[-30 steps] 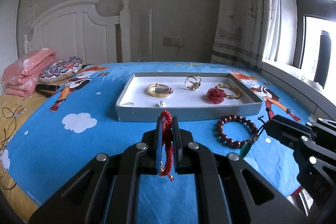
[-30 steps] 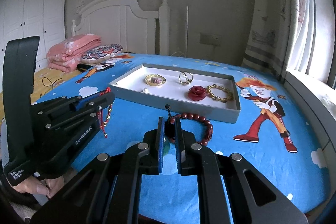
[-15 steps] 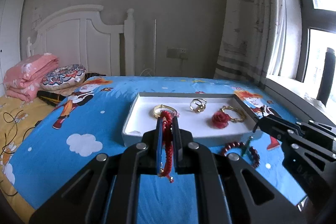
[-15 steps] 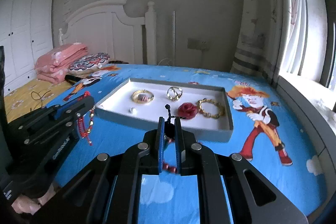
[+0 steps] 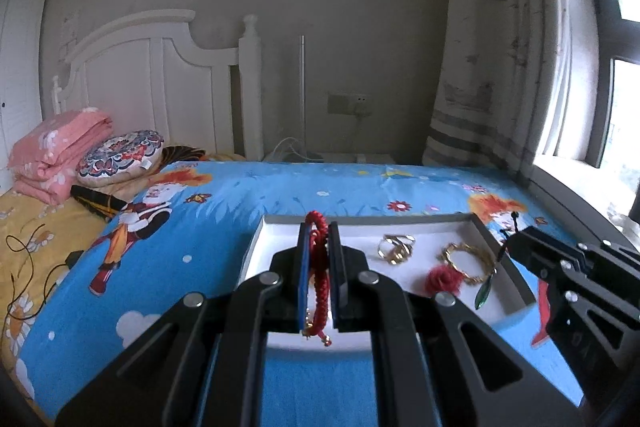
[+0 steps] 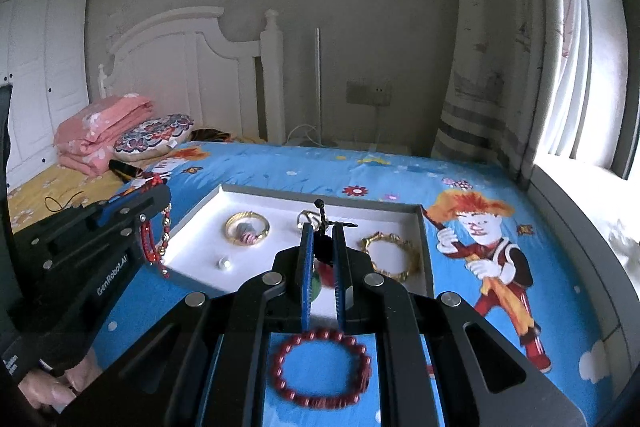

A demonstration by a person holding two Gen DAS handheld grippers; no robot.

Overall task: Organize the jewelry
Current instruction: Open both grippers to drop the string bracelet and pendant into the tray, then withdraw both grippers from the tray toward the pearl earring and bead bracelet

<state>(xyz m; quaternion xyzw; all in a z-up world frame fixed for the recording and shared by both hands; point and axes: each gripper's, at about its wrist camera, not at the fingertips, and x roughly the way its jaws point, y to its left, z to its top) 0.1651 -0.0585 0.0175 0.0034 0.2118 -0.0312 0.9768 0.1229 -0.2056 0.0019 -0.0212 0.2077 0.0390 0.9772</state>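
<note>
My left gripper [image 5: 319,231] is shut on a red braided cord bracelet [image 5: 320,283] and holds it above the near left edge of the white jewelry tray [image 5: 256,247]. My right gripper [image 6: 322,235] is shut on the black cord of a dark red bead bracelet [image 6: 322,367], which hangs below it over the tray's [image 6: 192,223] near edge. In the tray lie a gold bangle [image 6: 247,227], a gold ring [image 5: 396,249], a red rose piece [image 5: 442,277], a gold chain bracelet [image 6: 390,255] and a small pearl [image 6: 223,264].
The tray sits on a blue cartoon bedsheet [image 5: 200,235]. A folded pink blanket [image 5: 56,155] and a patterned cushion [image 5: 120,155] lie at the far left by the white headboard [image 5: 160,83]. A curtain [image 5: 488,67] and window sill [image 6: 580,211] are at the right. A black cable [image 5: 24,267] lies on the yellow sheet.
Both grippers have risen and moved forward over the tray. The bead bracelet has been lifted off the sheet and now hangs from the right gripper.
</note>
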